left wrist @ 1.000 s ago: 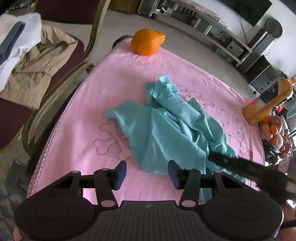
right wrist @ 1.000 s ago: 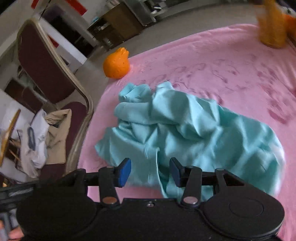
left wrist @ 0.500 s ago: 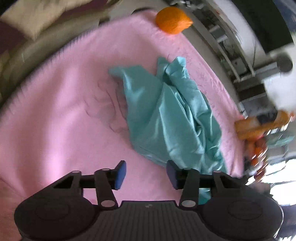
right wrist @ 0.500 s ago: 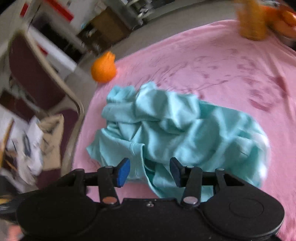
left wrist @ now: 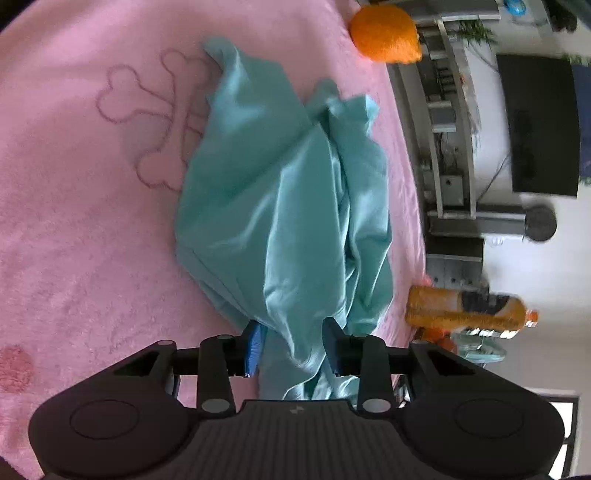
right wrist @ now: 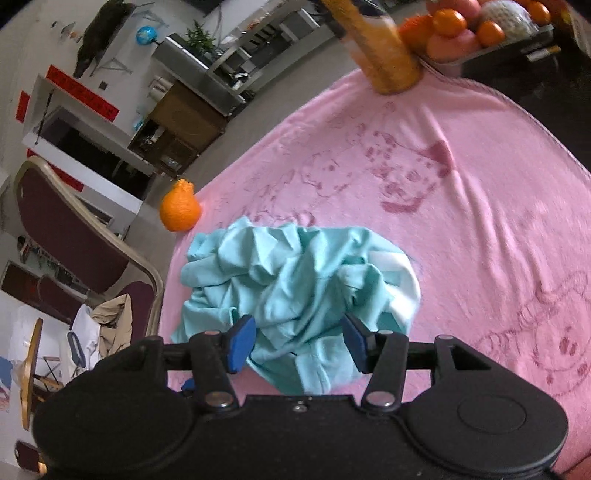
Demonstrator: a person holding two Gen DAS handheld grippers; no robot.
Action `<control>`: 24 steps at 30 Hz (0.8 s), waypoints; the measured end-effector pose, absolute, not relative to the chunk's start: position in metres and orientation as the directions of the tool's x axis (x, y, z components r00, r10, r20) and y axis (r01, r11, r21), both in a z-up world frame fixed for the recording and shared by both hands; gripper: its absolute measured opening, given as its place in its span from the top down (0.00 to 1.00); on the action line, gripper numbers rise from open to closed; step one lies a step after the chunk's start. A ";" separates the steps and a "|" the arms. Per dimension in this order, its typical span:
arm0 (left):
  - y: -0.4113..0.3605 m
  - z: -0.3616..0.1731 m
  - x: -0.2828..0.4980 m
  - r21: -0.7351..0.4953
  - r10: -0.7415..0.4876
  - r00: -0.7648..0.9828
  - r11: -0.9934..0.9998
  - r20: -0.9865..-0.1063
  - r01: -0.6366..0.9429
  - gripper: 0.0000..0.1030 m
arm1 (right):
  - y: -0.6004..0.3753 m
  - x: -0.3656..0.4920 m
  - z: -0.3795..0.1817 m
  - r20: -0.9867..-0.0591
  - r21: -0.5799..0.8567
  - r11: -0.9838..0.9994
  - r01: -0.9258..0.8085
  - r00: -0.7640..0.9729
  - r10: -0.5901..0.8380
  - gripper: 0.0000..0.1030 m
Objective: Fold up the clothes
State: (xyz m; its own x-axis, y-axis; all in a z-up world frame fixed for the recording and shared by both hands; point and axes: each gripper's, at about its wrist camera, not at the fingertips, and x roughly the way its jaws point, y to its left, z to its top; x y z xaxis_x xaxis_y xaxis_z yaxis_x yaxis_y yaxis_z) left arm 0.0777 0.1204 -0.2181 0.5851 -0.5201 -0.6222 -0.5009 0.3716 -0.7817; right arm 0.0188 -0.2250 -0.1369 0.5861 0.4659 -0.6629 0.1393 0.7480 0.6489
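A crumpled teal garment [left wrist: 288, 206] lies on a pink blanket [left wrist: 92, 240] printed with bones and cartoon figures. My left gripper [left wrist: 293, 347] is low at the garment's near end. A bunched fold runs between its blue pads while the jaws are closing, and I see no firm pinch. In the right wrist view the same garment [right wrist: 288, 280] sits in a heap. My right gripper [right wrist: 298, 343] hovers over its near edge with jaws opening and cloth showing between the fingers but not pressed.
An orange fruit [right wrist: 181, 210] rests at the blanket's far left edge. A bottle of orange drink [right wrist: 384, 48] and a tray of fruit [right wrist: 480, 33] stand at the far end. A maroon chair [right wrist: 74, 236] with clothes [right wrist: 107, 321] stands beside the table on the left.
The left gripper has rolled and dropped onto the garment's near end, its jaws narrowing around a fold. The right gripper has slid sideways along the garment, and its jaws are a little wider.
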 end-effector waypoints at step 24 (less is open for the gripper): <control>0.128 -0.211 0.070 -0.777 -0.497 0.598 0.407 -0.629 -0.480 0.68 | -0.245 0.005 -0.163 -0.656 0.691 0.690 0.215 0.586 0.475 0.43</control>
